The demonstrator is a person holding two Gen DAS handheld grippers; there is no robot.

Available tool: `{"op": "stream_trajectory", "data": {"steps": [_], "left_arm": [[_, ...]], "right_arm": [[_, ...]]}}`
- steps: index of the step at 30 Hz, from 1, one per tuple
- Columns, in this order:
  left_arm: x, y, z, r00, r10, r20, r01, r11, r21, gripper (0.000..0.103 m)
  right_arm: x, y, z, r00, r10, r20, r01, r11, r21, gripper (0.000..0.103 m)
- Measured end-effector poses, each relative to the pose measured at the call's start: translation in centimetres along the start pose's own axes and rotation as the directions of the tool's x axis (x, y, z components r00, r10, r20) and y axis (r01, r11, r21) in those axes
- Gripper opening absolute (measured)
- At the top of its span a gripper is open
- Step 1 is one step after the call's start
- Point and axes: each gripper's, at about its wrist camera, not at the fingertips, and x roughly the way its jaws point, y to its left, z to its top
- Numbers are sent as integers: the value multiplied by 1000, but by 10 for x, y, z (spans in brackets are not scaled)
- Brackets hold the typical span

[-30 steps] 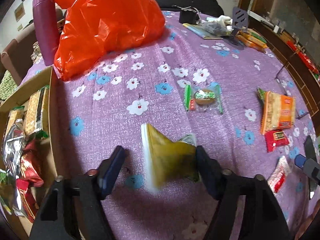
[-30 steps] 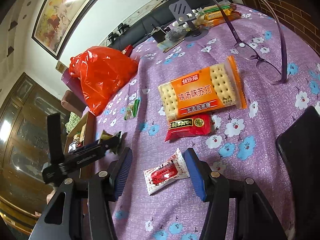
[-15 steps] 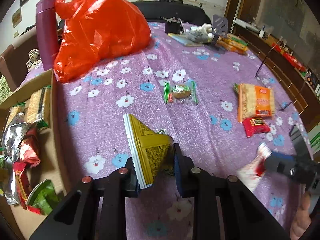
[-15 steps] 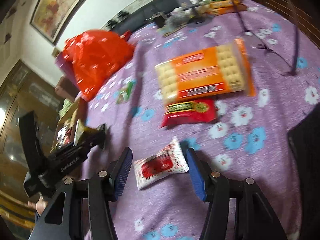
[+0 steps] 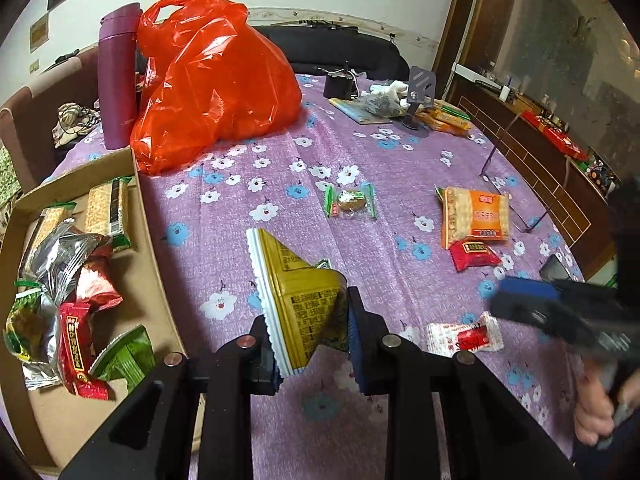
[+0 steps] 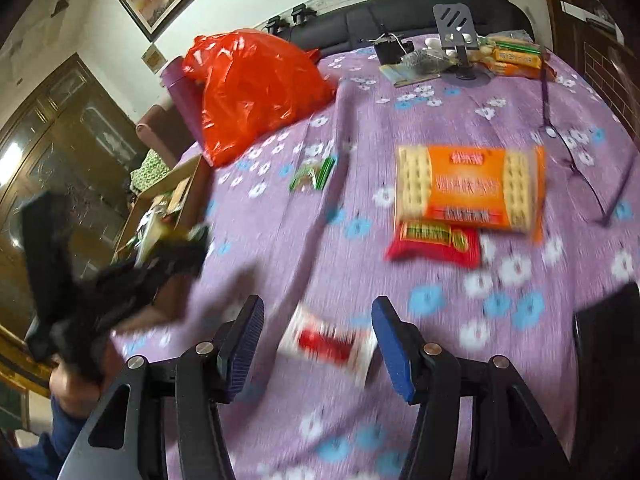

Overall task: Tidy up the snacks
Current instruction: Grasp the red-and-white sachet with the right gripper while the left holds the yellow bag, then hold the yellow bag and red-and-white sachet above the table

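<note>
My left gripper [image 5: 310, 320] is shut on a yellow snack packet [image 5: 300, 292] and holds it just above the purple flowered tablecloth [image 5: 248, 248]. To its left, an open cardboard box [image 5: 158, 264] holds several snack packs. In the right wrist view, my right gripper [image 6: 318, 308] is open, with a white-and-red sachet [image 6: 328, 344] lying on the cloth between its fingers, blurred. An orange cracker pack [image 6: 468, 188], a small red packet [image 6: 434, 242] and a green-ended clear wrapped cake [image 5: 352, 202] lie further out on the cloth.
A red plastic bag [image 5: 216, 80] and a purple flask [image 5: 118, 76] stand at the back left behind the box. Glasses [image 6: 580, 168] lie right of the crackers, a black phone [image 6: 608, 360] sits at the right edge, and a phone stand [image 6: 458, 36] with clutter at the far end.
My left gripper closed on the yellow packet and lifted it off the cloth. My right gripper moved in and rolled, so the sachet now lies lower between its fingers.
</note>
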Motion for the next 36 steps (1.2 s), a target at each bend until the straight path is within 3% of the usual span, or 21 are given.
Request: {"op": "stream_trajectory", "data": {"steps": [4,8,14,15,17,20,23,26,30,36], "left_arm": [[-8,2,-7,1000,-3,4,3,1000,10,24],[-12,7,-11,1000,-12,7,12,1000,3,25],[-9,7,-14,999,-33,8,33,999,-5,24],[-8,5,-16,999,-38,4,38,999,-1,24],[-6,3,-17,999,-37,2,36,999,9,24],[-6,-2,-19,999,-44,4,44,999,23,25],[-5,-5,-20,999,-52,8,51,998,31,25],[-3,-10,-21,999,-50,12,49,998,44,24],[-5,-18,-23,999,-35,34,32,997,77,24],[0,-28,-26,998,32,63,-40,991,131,24]], "right_arm": [[26,-6,2,997,27,-69,-26,1000,13,61],[21,2,-10,993,61,-103,-65,997,-34,61],[19,33,-38,990,-77,-117,46,967,-249,56],[18,38,-43,988,-112,-106,77,954,-290,54],[16,40,-49,983,-165,-82,130,938,-323,36],[13,33,-47,982,-176,-74,147,944,-296,24],[8,27,-36,982,-189,-17,180,956,-231,23],[-9,22,-20,985,-151,83,160,980,-117,23],[-18,31,-14,966,-141,216,163,983,-84,23],[-3,40,-19,966,-107,234,137,984,-118,23]]}}
